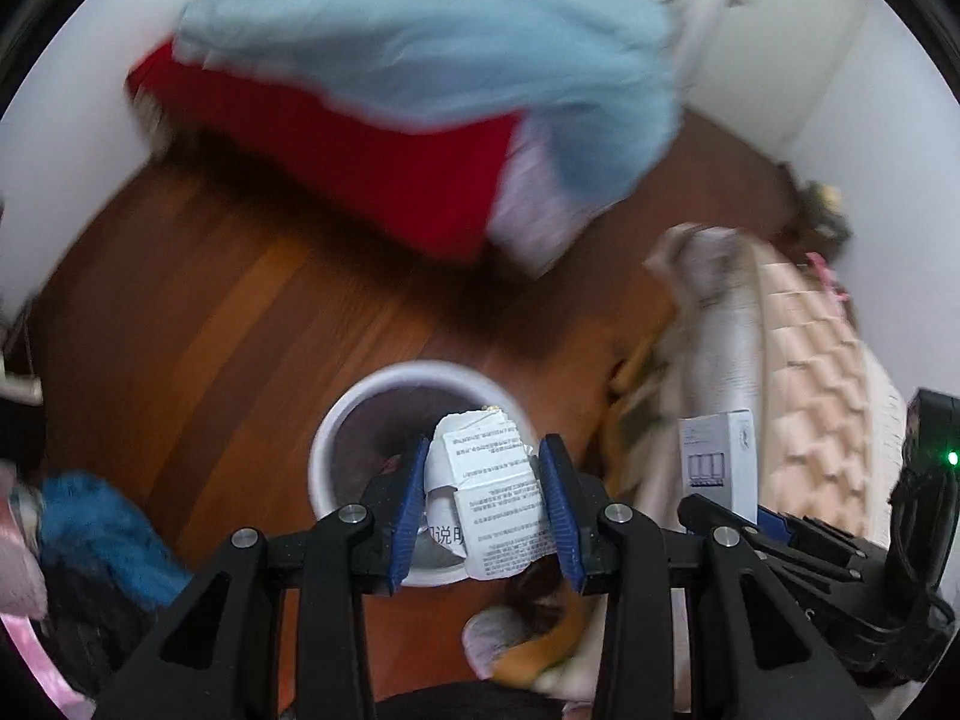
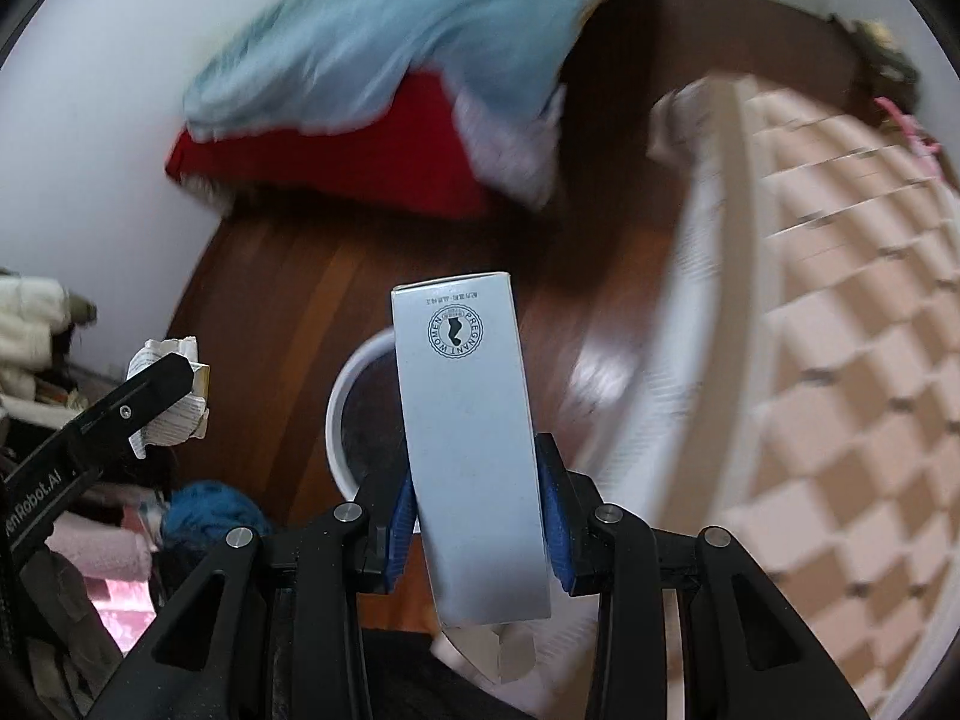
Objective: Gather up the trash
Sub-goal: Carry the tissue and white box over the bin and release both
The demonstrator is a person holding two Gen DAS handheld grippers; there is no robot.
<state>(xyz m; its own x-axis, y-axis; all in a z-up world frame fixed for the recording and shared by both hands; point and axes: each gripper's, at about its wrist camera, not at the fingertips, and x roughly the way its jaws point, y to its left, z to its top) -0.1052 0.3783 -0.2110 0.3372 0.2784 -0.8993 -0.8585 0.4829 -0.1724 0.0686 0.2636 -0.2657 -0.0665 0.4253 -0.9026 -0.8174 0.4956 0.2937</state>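
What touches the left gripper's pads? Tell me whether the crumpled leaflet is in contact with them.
Touching. In the left wrist view, the left gripper has both blue pads pressed against the sides of the crumpled leaflet, no gap showing.

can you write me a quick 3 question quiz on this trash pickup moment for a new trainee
1. True or false: the left gripper is empty.
2. What does the right gripper hold? A) a bottle B) a pale blue carton C) a sock
3. Which container on the wooden floor shows just beyond both grippers?

Key
1. False: it is shut on a crumpled printed leaflet.
2. B: the pale blue carton is clamped upright between the pads.
3. The white round bin, open at the top, with both held items in front of its mouth.
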